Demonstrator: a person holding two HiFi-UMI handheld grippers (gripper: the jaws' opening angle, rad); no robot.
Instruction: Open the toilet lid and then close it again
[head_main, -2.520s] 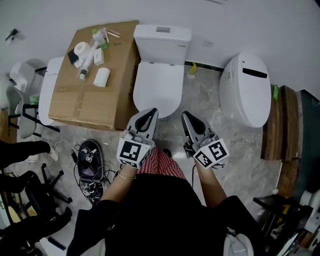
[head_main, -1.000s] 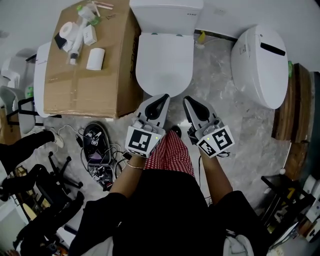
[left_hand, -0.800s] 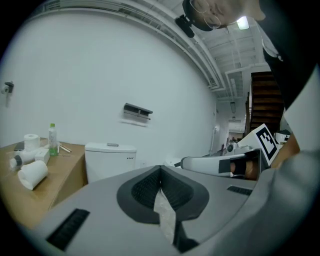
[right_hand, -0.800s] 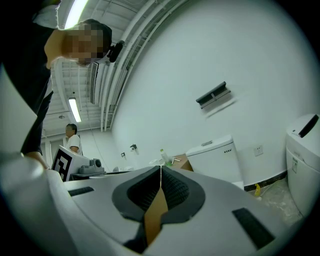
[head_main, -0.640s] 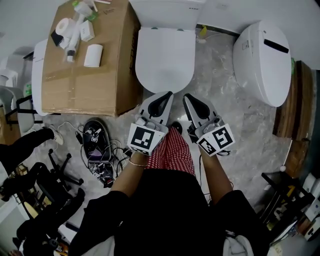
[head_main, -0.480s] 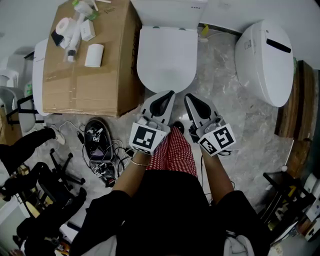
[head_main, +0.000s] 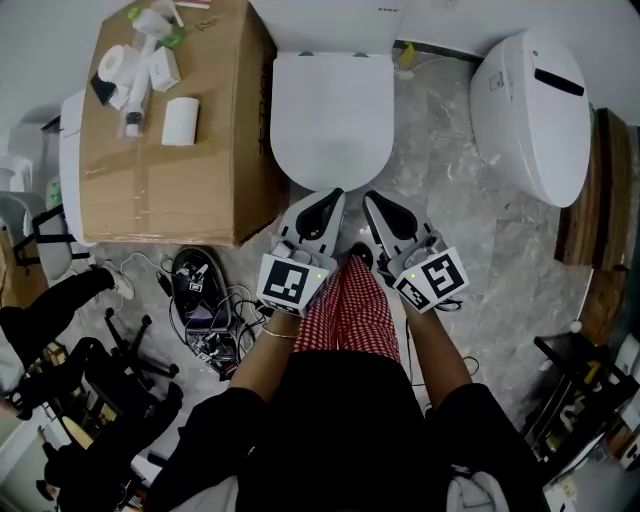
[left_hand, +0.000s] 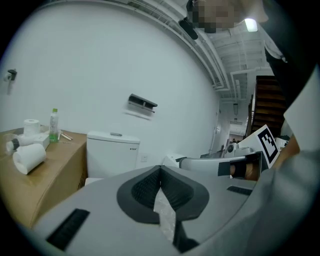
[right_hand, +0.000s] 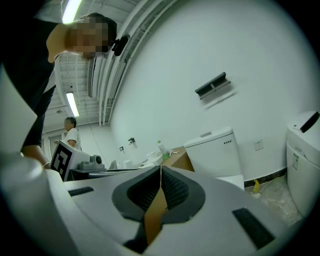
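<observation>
While the left gripper (head_main: 322, 203) and right gripper (head_main: 378, 205) both hold their jaws together on nothing, one tip should hook under the front edge of the closed toilet lid (head_main: 332, 120).

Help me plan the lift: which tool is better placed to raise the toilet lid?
Left, probably. The left tool points at the middle of the front edge of the closed toilet lid. The right tool sits off to that edge's side. Both tools are shut and empty.

head view looks steeply down; both gripper views face the toilet (head_main: 330, 120).
</observation>
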